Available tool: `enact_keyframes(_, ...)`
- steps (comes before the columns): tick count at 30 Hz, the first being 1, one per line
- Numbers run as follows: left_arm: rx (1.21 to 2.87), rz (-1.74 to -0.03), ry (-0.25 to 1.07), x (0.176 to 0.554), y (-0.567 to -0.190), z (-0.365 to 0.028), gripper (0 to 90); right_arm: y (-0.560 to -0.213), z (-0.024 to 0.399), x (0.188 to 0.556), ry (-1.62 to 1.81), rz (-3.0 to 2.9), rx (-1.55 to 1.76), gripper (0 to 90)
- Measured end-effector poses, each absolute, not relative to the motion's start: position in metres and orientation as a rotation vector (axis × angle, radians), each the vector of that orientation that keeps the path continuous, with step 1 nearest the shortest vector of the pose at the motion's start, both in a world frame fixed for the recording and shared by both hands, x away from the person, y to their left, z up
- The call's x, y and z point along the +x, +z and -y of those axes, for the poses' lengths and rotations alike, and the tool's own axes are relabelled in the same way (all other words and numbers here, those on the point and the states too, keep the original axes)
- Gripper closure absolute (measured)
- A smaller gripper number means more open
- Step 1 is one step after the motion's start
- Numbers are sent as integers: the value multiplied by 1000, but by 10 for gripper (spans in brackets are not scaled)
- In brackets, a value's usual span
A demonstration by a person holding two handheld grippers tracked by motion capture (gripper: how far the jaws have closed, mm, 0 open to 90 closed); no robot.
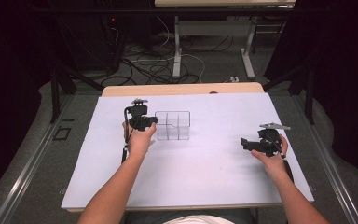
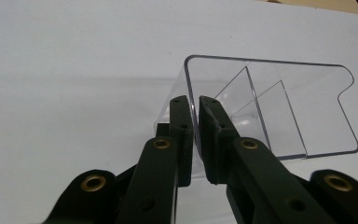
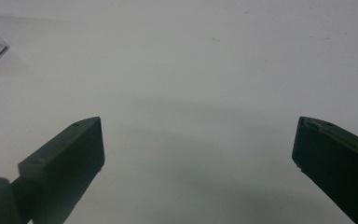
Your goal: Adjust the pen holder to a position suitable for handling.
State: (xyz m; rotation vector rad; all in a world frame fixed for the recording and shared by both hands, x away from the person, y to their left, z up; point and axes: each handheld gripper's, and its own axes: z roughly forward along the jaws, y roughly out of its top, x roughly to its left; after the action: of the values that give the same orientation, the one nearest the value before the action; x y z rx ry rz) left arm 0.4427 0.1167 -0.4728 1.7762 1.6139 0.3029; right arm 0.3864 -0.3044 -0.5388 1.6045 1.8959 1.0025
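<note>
A: L tongs?
B: Clamped on clear tray's near-left wall, mid-left of bench.
A: R tongs?
B: Wide open, nothing between, over bare bench at right, well apart from tray.

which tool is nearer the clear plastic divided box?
Left. The left tool is shut on the wall of the clear plastic divided box; the right tool sits open, well off to its right.
</note>
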Motion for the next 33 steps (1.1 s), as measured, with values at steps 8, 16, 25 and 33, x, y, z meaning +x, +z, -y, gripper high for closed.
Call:
enact_keyframes(8,1772,-1584,288,440,-474,-101,838,-539,304,387,1003,-1897,1608,18)
enact_keyframes(16,1785,-1549,246,435,-475,-90,828,-539,304,387,998,-1897,1608,19)
enact_keyframes(25,1789,-1534,219,434,-475,-91,814,-540,303,387,993,-1904,1606,19)
enact_keyframes(33,1795,-1486,162,435,-475,-101,750,-539,304,387,998,-1899,1605,19)
